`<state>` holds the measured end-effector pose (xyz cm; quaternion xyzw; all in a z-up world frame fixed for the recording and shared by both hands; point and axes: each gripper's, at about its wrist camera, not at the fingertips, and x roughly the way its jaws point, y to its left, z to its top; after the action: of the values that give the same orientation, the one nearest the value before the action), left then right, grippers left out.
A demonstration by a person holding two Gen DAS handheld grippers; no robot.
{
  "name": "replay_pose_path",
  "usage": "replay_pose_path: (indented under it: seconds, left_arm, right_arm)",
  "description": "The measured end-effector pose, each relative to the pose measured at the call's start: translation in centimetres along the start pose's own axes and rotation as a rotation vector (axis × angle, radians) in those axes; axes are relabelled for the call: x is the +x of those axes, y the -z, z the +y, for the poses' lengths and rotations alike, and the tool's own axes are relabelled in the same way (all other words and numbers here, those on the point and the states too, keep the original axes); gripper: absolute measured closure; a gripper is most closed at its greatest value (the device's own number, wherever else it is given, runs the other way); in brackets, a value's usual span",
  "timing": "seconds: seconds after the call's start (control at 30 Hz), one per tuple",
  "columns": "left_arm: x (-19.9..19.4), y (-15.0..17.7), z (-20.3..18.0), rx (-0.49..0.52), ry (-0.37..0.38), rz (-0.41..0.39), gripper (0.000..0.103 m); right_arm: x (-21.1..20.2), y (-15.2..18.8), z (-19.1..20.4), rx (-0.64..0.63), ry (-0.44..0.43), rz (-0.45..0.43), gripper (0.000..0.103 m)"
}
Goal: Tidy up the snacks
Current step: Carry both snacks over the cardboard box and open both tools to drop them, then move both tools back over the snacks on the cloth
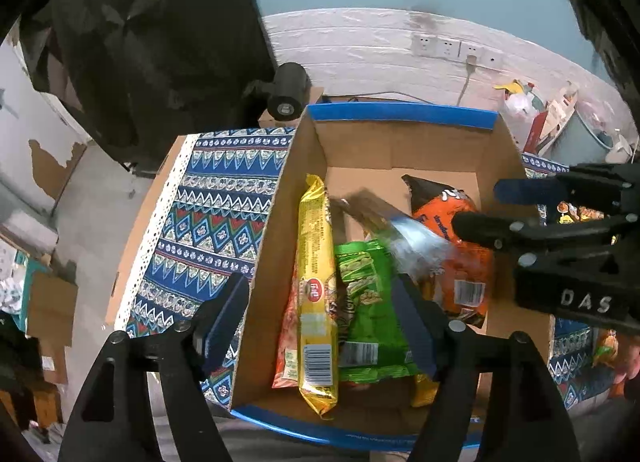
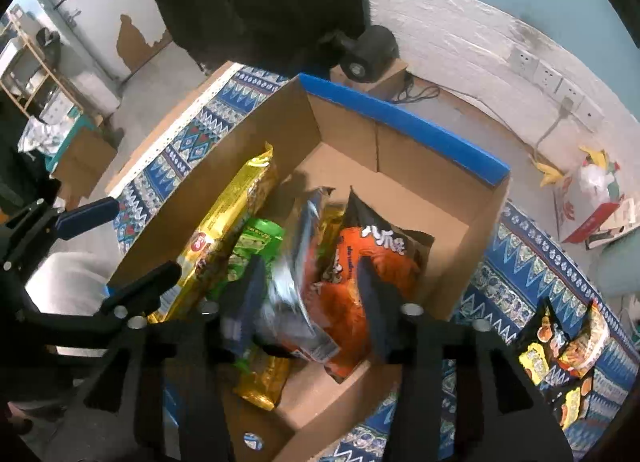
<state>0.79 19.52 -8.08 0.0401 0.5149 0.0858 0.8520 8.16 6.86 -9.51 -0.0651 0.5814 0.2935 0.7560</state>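
A cardboard box with blue rim tape (image 1: pixel 400 113) (image 2: pixel 404 121) stands on a patterned cloth. Inside lie a long yellow biscuit pack (image 1: pixel 316 286) (image 2: pixel 228 213), a green snack bag (image 1: pixel 366 302) (image 2: pixel 256 242), an orange chip bag (image 1: pixel 460 262) (image 2: pixel 360 282) and a blurred silver-blue packet (image 1: pixel 412 246) (image 2: pixel 292 274). My left gripper (image 1: pixel 320 318) is open above the box's near left wall. My right gripper (image 2: pixel 312 302) is open above the box, with the silver-blue packet loose between its fingers. It also shows in the left wrist view (image 1: pixel 516 205), open.
The blue patterned cloth (image 1: pixel 208 221) covers the table. More snack packs (image 2: pixel 560 350) lie on the cloth right of the box. A black cylinder device (image 1: pixel 288 91) sits on a small carton behind the box. Wall sockets (image 1: pixel 452 47) and a cluttered bag (image 1: pixel 520 101) are behind.
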Motion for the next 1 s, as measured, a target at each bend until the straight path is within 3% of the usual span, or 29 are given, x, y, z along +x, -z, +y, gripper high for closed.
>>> replay_pose_path:
  seconds: [0.07,0.2,0.53,1.0]
  left_arm:
    - [-0.1,-0.1,-0.4,0.004,0.002,0.0,0.028]
    - [-0.2,-0.4,-1.5,0.017,0.013,0.001,0.027]
    - [-0.7,-1.3,-6.4,0.07,0.085,0.007,0.023]
    - [-0.8,-1.9,-14.8,0.201,0.131,0.031,0.022]
  right_arm:
    - [-0.8,0.1,-0.5,0.009,0.014,-0.015,0.048]
    - [-2.1,0.6,-1.7,0.026,0.049,-0.038,0.033]
    - [-4.7,3.5,-6.9,0.094,0.158,-0.036,0.026]
    - [-8.2,9.2,-14.8,0.261,0.216,-0.019,0.026]
